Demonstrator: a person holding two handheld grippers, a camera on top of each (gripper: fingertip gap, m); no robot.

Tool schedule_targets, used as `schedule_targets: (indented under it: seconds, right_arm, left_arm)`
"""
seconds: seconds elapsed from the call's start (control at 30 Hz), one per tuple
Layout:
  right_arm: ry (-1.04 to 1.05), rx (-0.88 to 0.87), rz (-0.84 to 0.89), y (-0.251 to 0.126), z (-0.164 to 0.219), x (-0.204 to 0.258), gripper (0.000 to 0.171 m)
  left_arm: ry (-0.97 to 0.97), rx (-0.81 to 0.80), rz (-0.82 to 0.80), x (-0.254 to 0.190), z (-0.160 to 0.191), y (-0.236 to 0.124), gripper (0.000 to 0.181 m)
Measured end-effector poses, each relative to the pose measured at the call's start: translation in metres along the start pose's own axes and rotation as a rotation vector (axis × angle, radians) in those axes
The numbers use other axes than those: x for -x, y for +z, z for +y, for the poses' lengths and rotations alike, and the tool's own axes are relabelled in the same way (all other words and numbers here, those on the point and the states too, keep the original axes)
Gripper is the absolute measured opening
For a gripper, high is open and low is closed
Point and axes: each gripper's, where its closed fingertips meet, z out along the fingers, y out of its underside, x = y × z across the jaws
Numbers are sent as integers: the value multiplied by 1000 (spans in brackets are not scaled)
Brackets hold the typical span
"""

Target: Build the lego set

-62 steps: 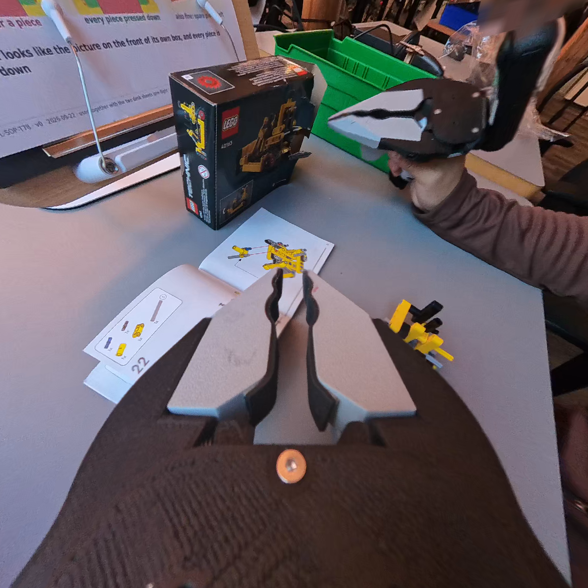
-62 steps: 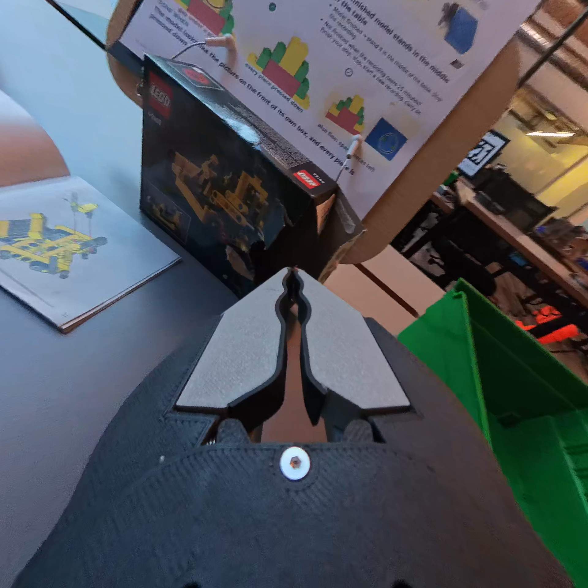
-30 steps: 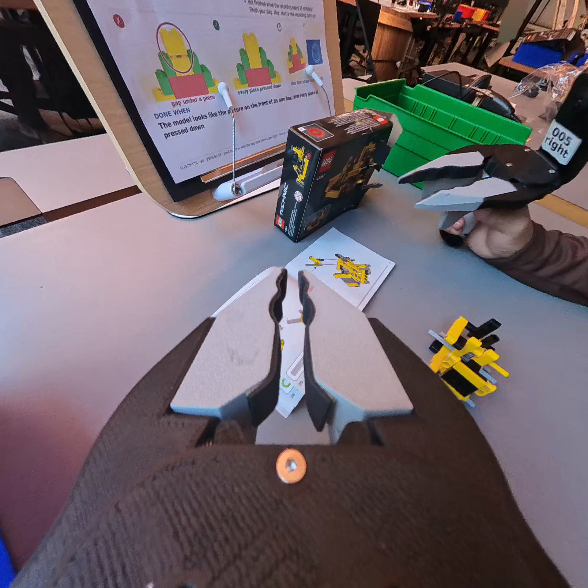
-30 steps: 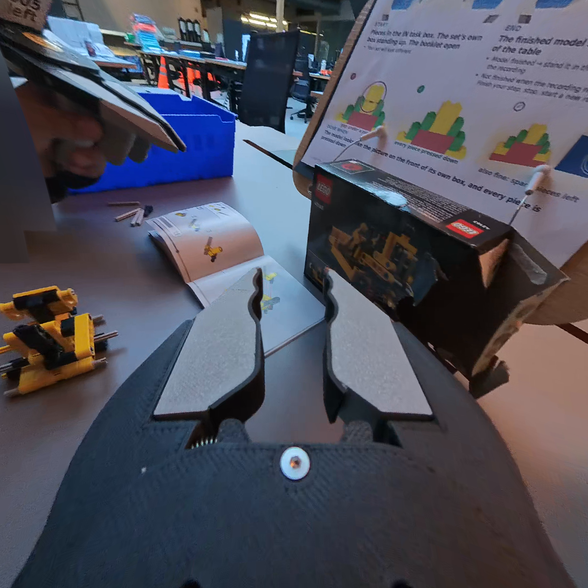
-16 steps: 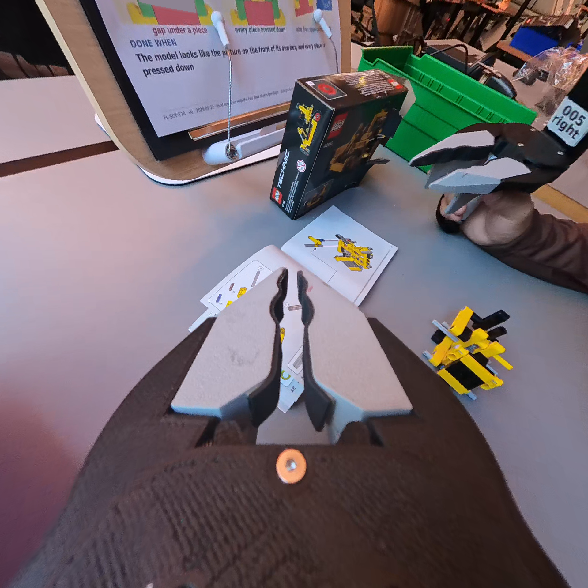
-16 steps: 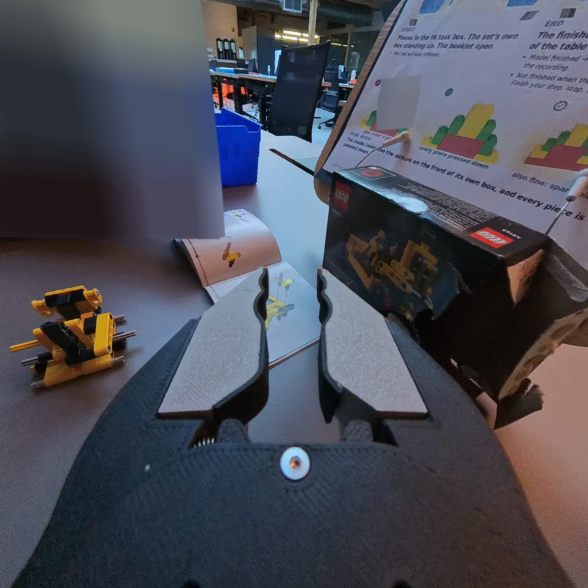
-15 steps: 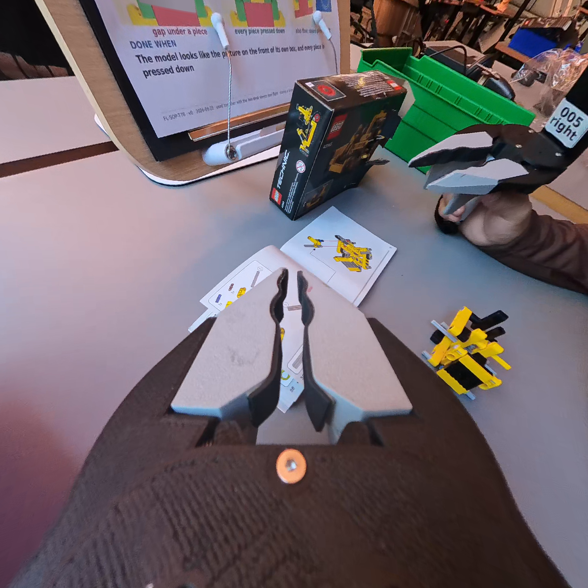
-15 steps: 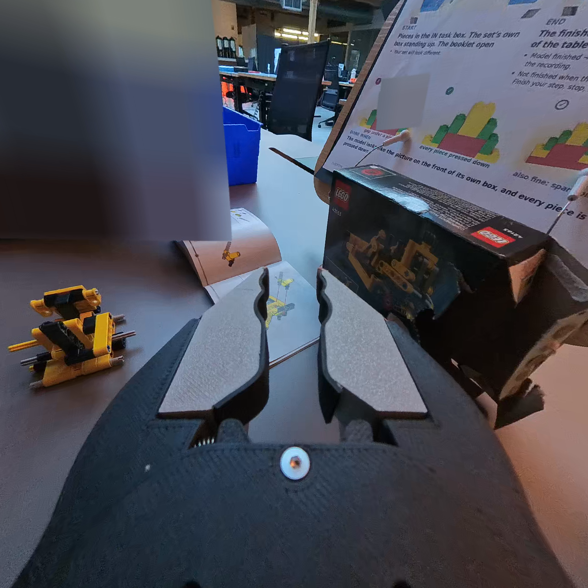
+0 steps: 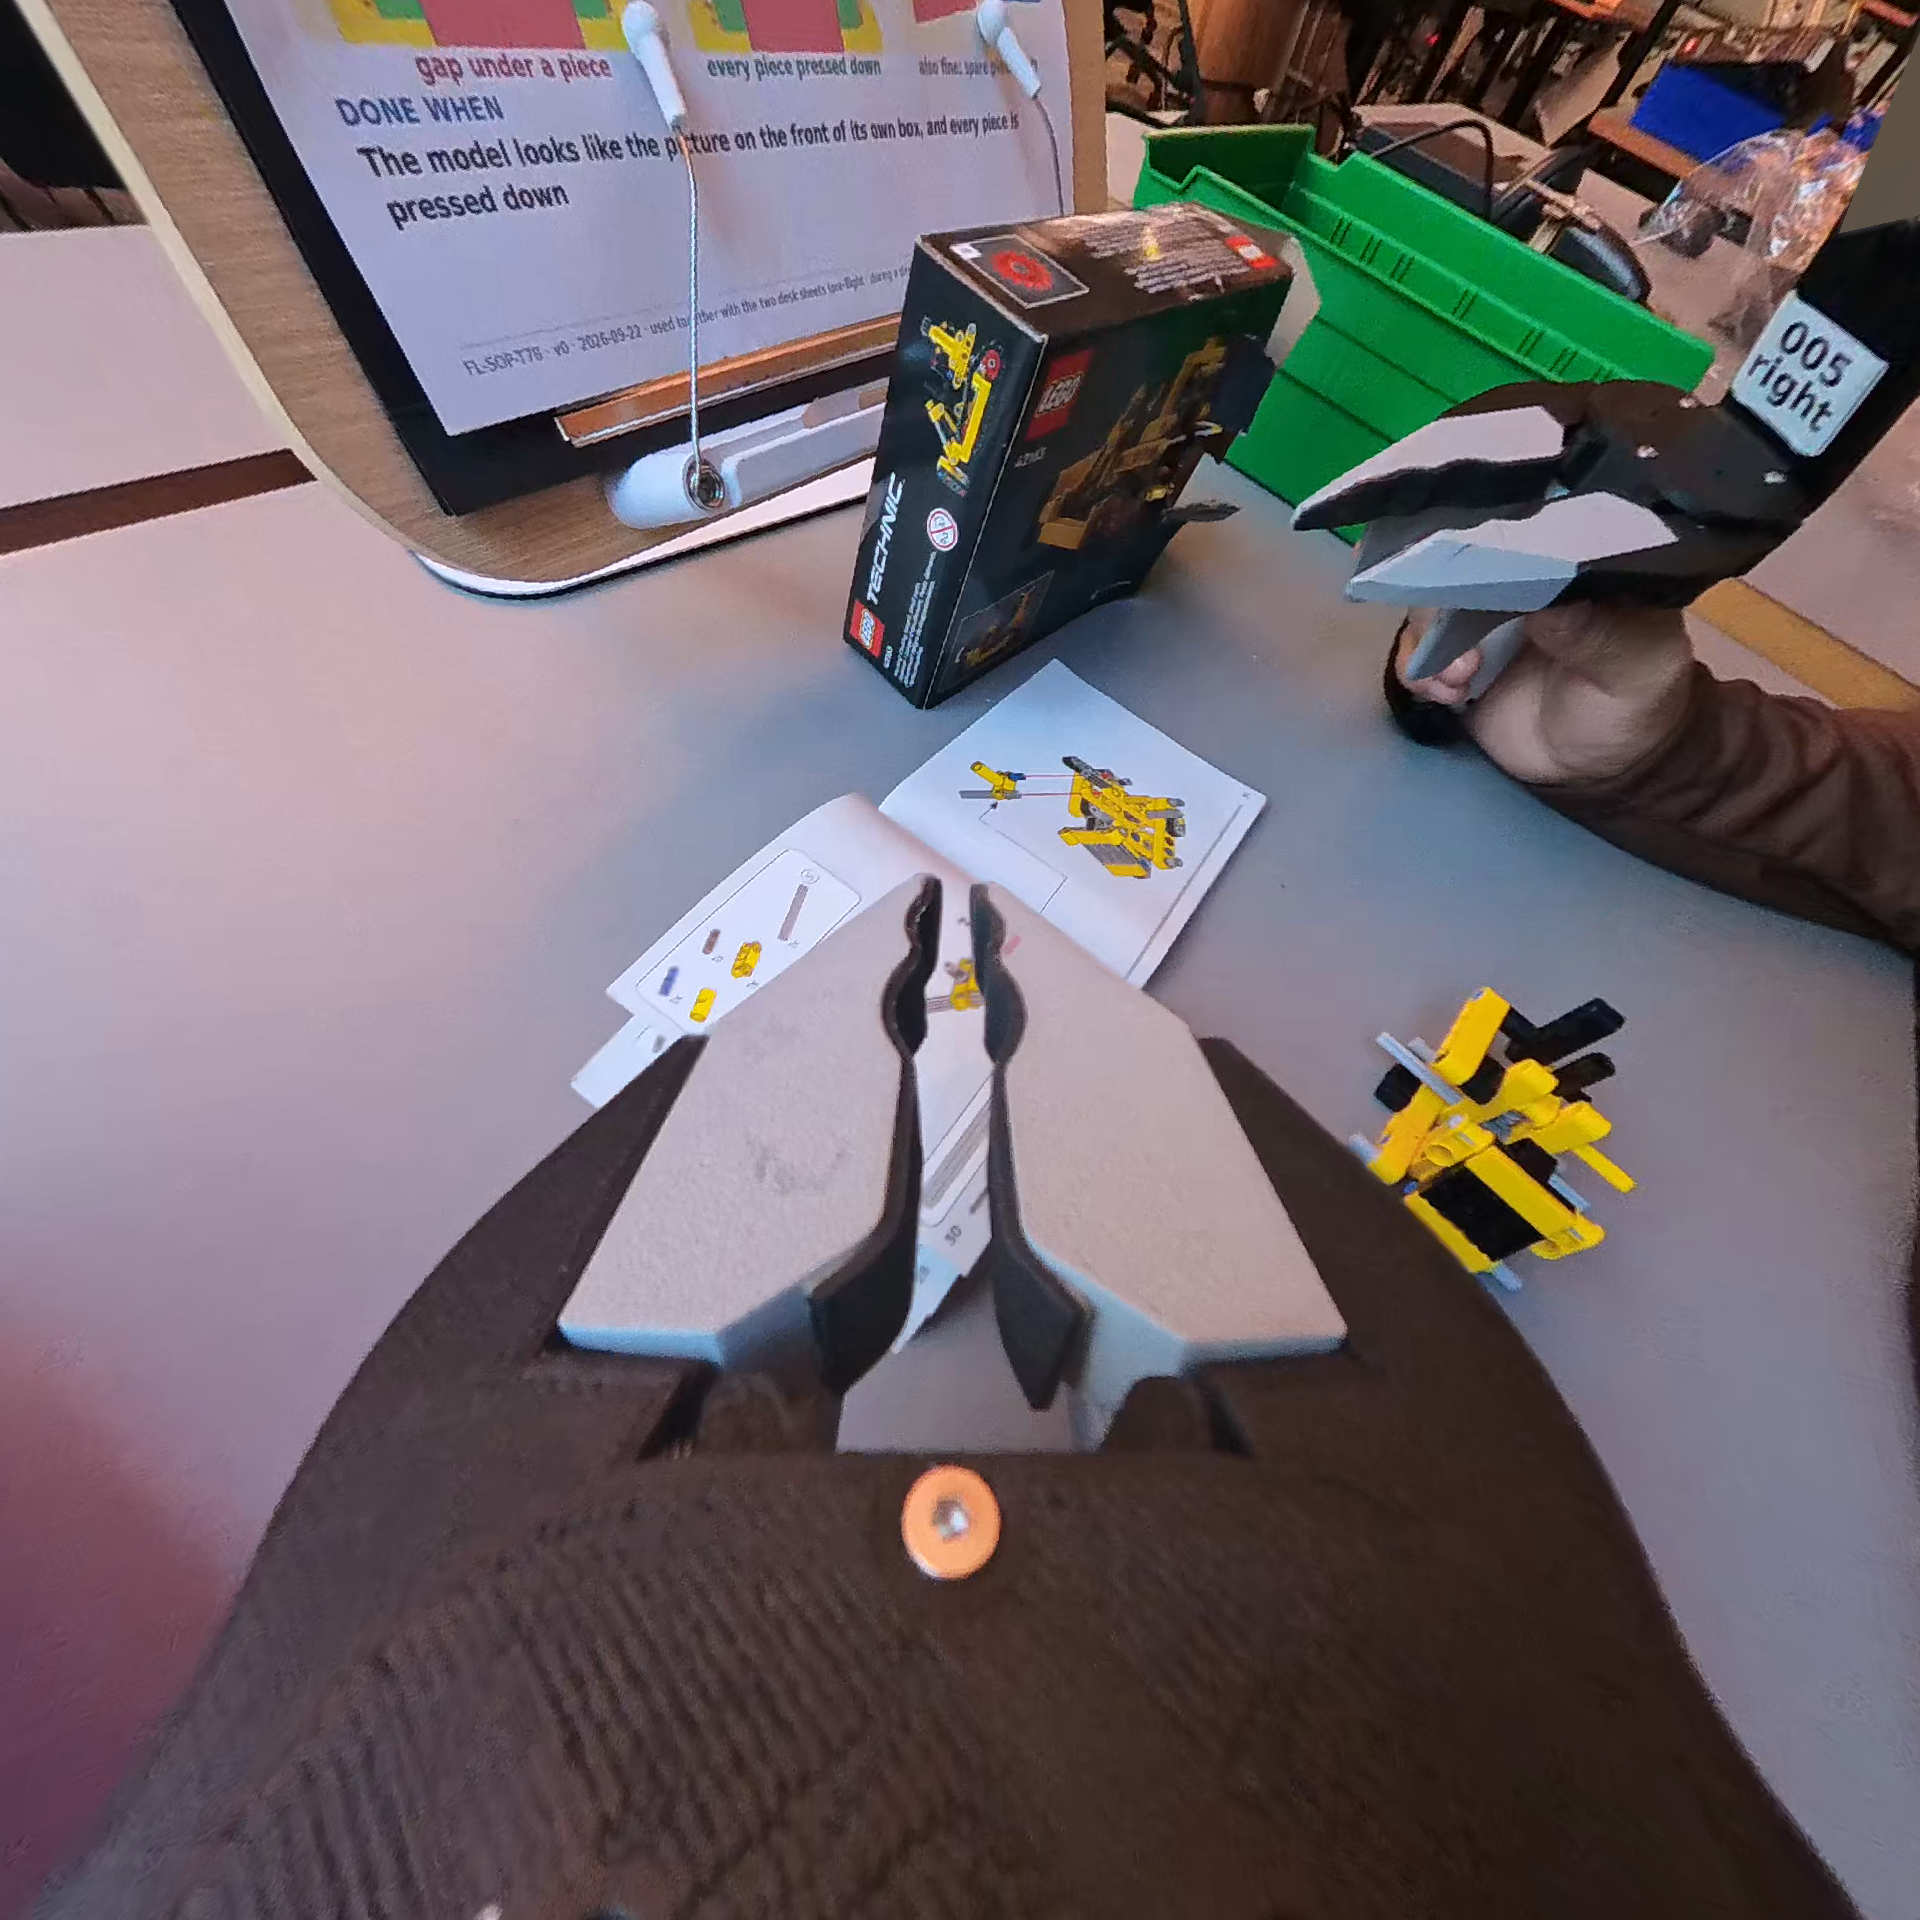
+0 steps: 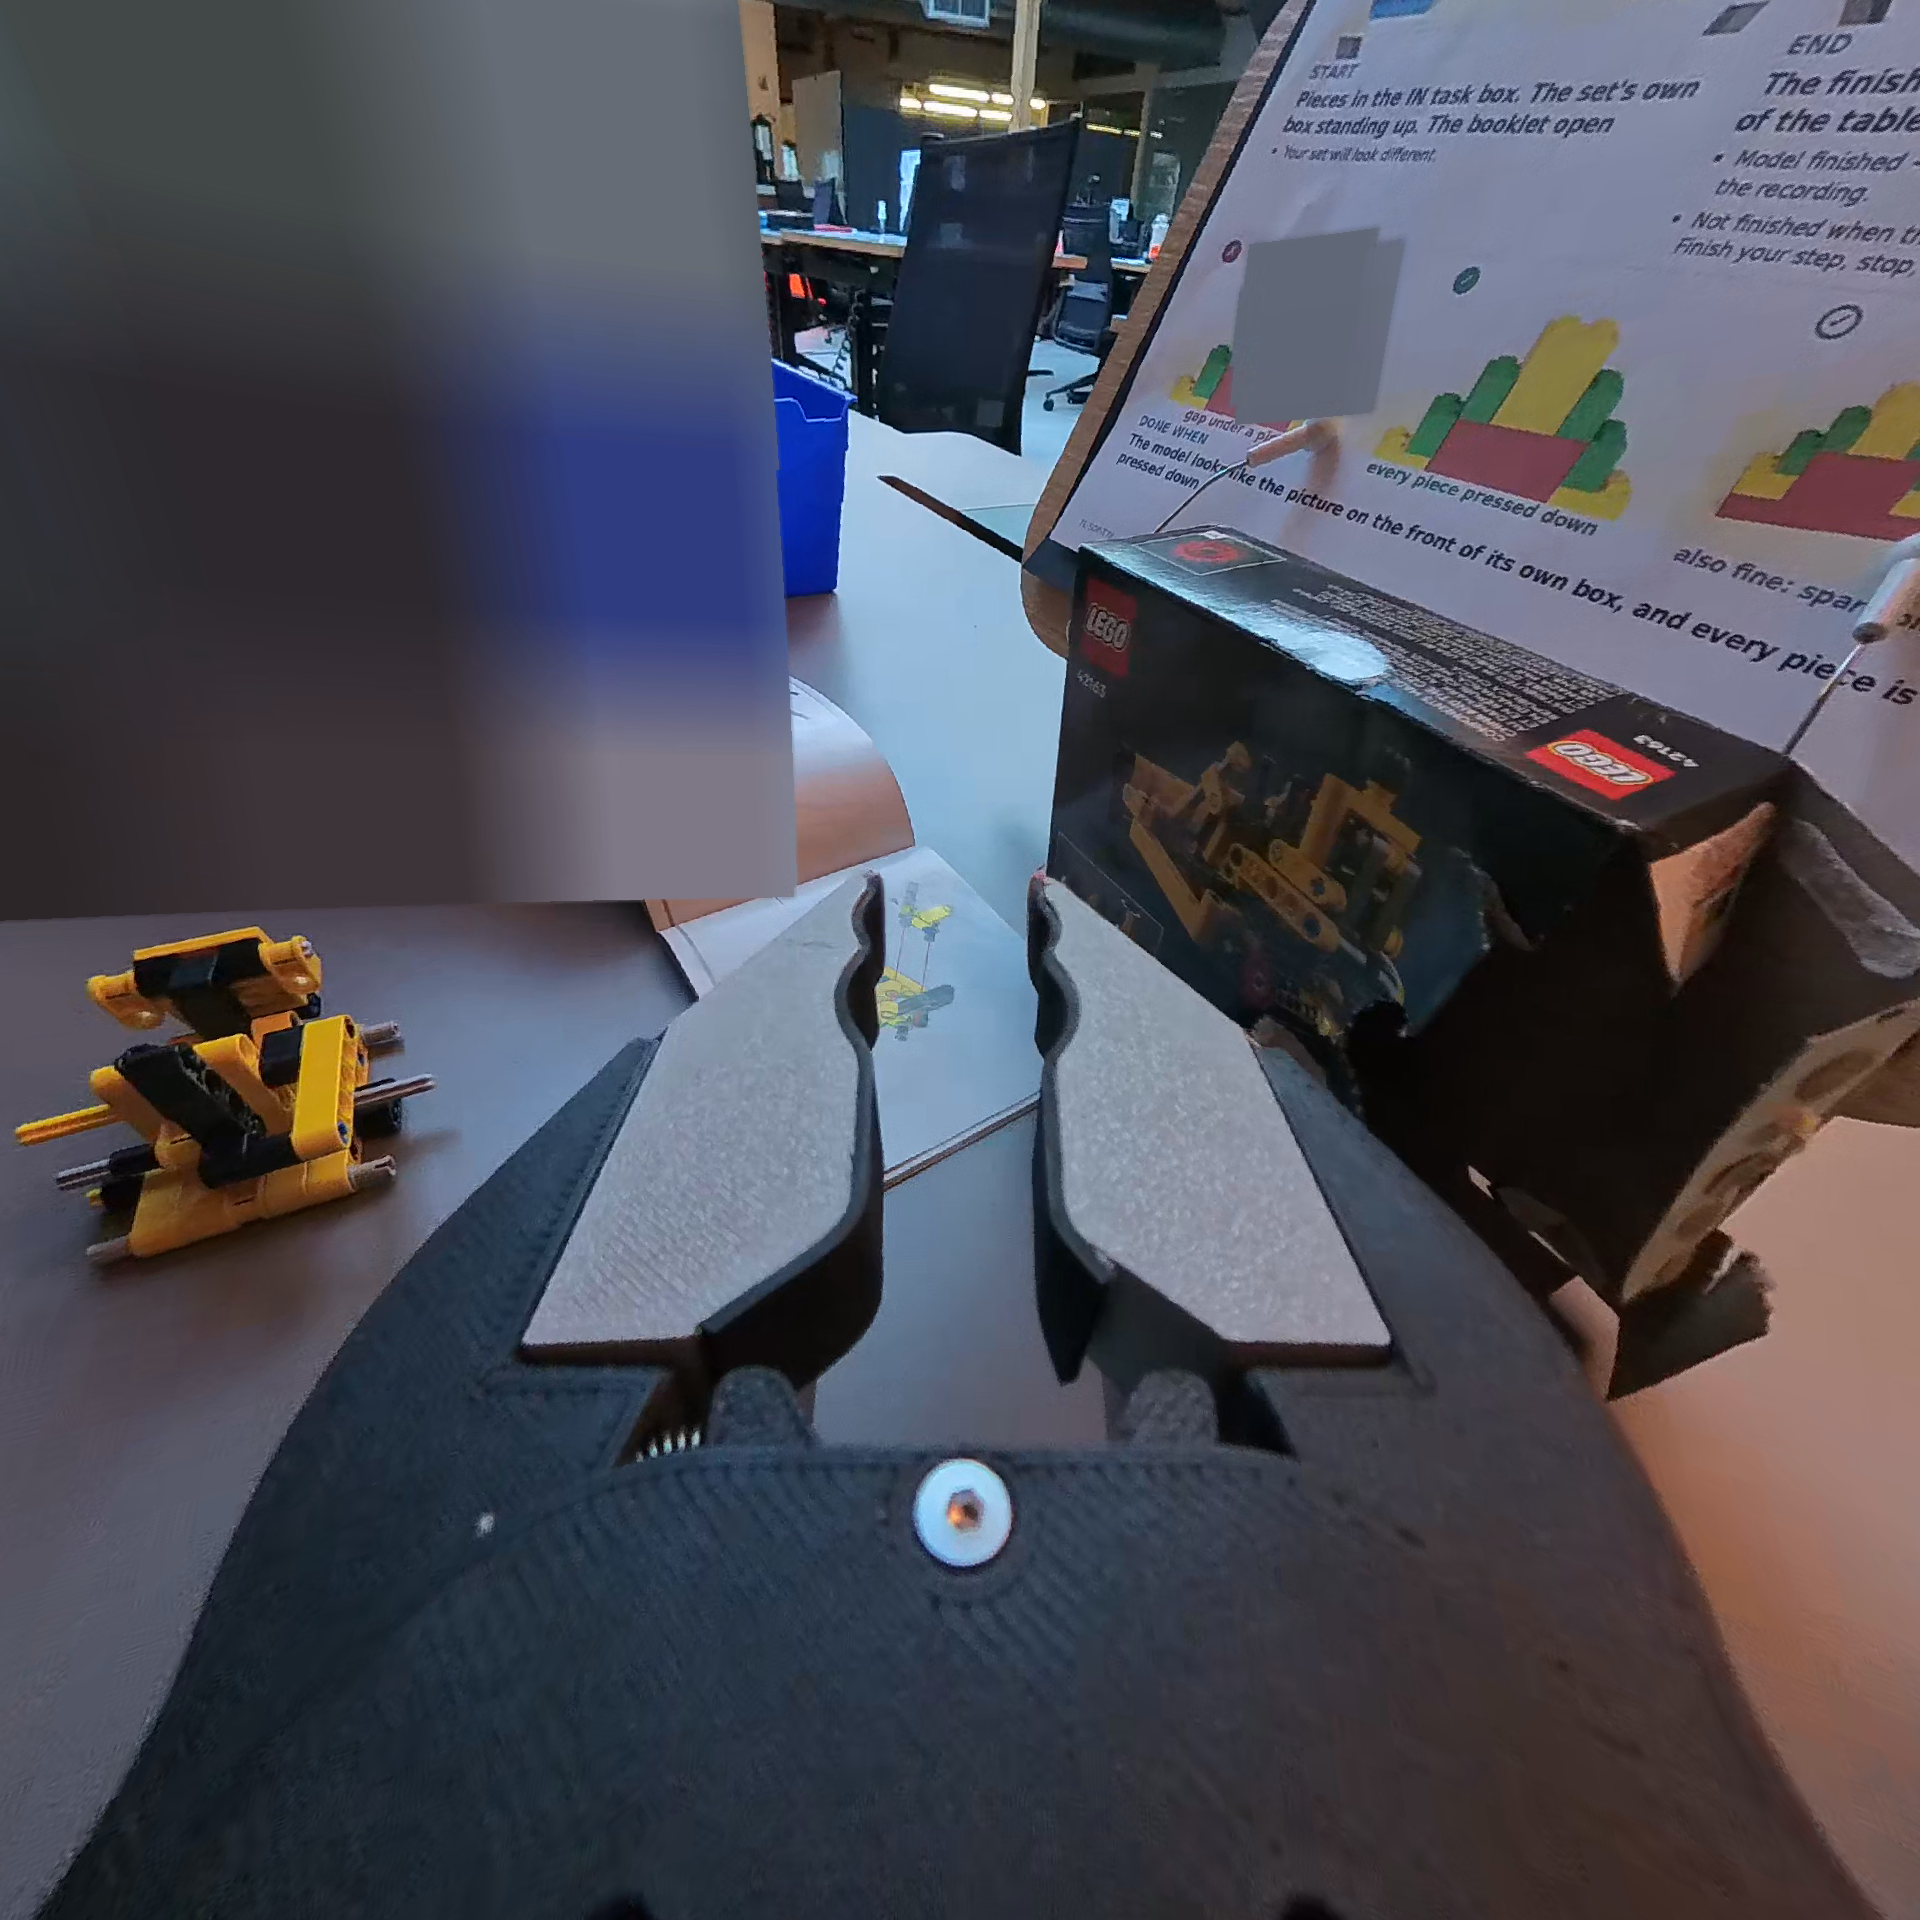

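Observation:
A partly built yellow and black lego model (image 9: 1486, 1132) stands on the grey table (image 9: 364, 831), right of my left gripper (image 9: 951, 899). The left gripper is nearly shut and empty, hovering over the open instruction booklet (image 9: 1081, 821). The black lego box (image 9: 1049, 447) stands behind the booklet. My right gripper (image 10: 954, 894) is open a finger's width and empty, close to the box (image 10: 1299, 831) and pointing at the booklet (image 10: 945, 997). The model (image 10: 229, 1091) is to its left. The right gripper also shows in the left wrist view (image 9: 1340, 551), held up in a hand.
An instruction board (image 9: 623, 208) leans at the back behind the box. A green bin (image 9: 1434, 281) sits at the back right. A blue bin (image 10: 810, 488) shows partly beside a blurred patch. A brown sleeve (image 9: 1766, 800) rests on the table at right.
The right gripper's jaws have narrowed and it has moved nearer the box. The left gripper has tilted down and drawn back, so more of the booklet shows. The model has not moved.

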Motion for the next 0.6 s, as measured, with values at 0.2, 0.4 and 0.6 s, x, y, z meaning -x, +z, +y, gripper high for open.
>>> schedule_targets:
  seconds: [0.2,0.4,0.6]
  right_arm:
    - [-31,43,-74,6,6,10,25]
    - [-57,53,-27,7,7,7,25]
    - [-70,65,25,5,8,1,24]
  left_arm:
    - [1,20,181,-37,1,3,9]
    - [126,116,406,-89,19,5,21]
    - [232,102,173,-57,17,12,9]
